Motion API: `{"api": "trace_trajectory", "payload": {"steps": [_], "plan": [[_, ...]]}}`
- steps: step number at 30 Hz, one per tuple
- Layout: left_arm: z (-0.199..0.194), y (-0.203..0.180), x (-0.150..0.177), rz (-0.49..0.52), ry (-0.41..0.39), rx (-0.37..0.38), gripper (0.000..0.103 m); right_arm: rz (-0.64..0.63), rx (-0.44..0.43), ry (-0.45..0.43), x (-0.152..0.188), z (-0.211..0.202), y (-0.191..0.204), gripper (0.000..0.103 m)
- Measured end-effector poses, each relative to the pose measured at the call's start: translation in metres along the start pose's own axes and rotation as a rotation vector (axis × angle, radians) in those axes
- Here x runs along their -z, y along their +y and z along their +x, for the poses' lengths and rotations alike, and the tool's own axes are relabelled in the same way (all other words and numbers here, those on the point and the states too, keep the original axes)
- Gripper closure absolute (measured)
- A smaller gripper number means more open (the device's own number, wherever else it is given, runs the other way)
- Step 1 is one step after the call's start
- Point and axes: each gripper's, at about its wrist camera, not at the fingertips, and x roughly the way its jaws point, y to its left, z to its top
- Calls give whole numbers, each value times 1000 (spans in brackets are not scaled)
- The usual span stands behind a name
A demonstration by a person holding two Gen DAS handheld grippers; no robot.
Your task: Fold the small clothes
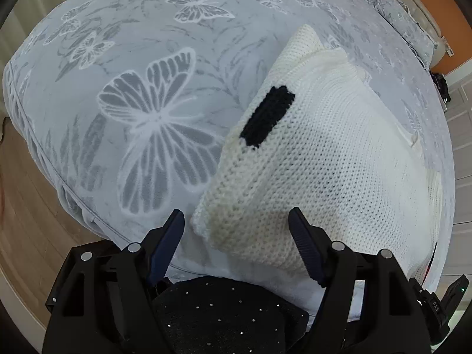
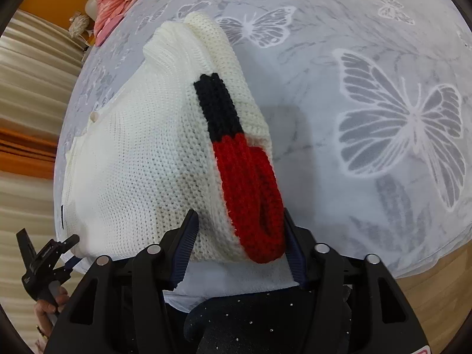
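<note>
A cream knitted sweater is lying part-folded on the grey butterfly-print bedspread, long axis running near-to-far, both wide-open, empty grippers, left gripper and right gripper, hovering at its near hem.

The cream knit sweater bore black and red cuff bands; the grey bedspread showed white butterflies.

left gripper: matte black angular plastic frame, silver round bolts, dark blue ribbed finger pads. right gripper: same build. black garment with tiny silver studs below.
</note>
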Motion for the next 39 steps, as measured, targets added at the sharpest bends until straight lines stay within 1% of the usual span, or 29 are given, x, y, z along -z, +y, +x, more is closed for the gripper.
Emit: {"api": "trace_trajectory", "payload": {"steps": [1,2,3,4,5,7,10,12,14,17,18,19,20,21,23,24,25,26,27,28,30,31,32,35,37,38,39], "plan": [[1,-1,0,5,2,12,33,0,-10,1,0,0,0,83],[1,-1,0,13,5,27,44,9,-37,6,0,0,0,83],[2,0,0,14,19,56,62,11,-41,-3,-1,-2,0,86],[3,3,-1,1,43,100,73,9,-48,-19,-2,-7,2,87],[0,7,-2,-31,57,146,76,8,-66,-37,-2,-13,4,87],[-12,14,-4,-65,50,197,78,8,-103,-81,-4,-35,6,88],[-36,22,-6,-63,40,261,79,-18,-115,-100,-1,-62,3,89],[-47,25,-2,-44,49,269,80,-40,-102,-93,8,-74,1,89],[-52,28,9,-26,77,260,80,-50,-82,-76,22,-82,-5,89],[-51,35,29,-18,122,246,80,-35,-56,-44,41,-81,-17,89],[-46,38,39,-16,140,223,80,-24,-51,-22,49,-75,-24,87],[-43,38,45,-12,143,210,79,-14,-45,2,56,-68,-30,82],[-40,40,49,-6,142,186,73,-5,-45,8,58,-63,-35,78],[-37,42,52,-6,138,162,70,18,-48,-17,58,-65,-40,71],[-47,44,49,-23,112,181,70,31,-14,-41,50,-75,-39,70],[-59,41,41,-9,76,181,64,4,-1,-78,43,-86,-32,70],[-69,37,33,12,38,173,60,-33,1,-110,33,-96,-23,67],[-79,30,26,36,-7,166,46,-63,1,-126,26,-101,-17,63],[-90,21,16,72,-59,160,33,-109,7,-153,13,-107,-5,56],[-97,12,7,101,-99,160,30,-142,12,-176,2,-109,4,53],[-101,-12,-14,161,-149,178,27,-190,3,-193,-23,-102,23,53],[-94,-26,-26,191,-156,178,25,-202,2,-187,-34,-94,31,53],[-85,-38,-36,208,-157,163,23,-211,4,-177,-45,-84,37,53],[-56,-63,-53,243,-148,137,23,-237,37,-135,-74,-46,56,51],[-28,-78,-64,265,-129,85,23,-237,84,-115,-93,-22,58,50],[-10,-83,-70,273,-108,47,23,-233,92,-110,-96,-16,58,50],[-1,-84,-72,279,-93,40,29,-225,100,-97,-99,-5,59,51]]}}
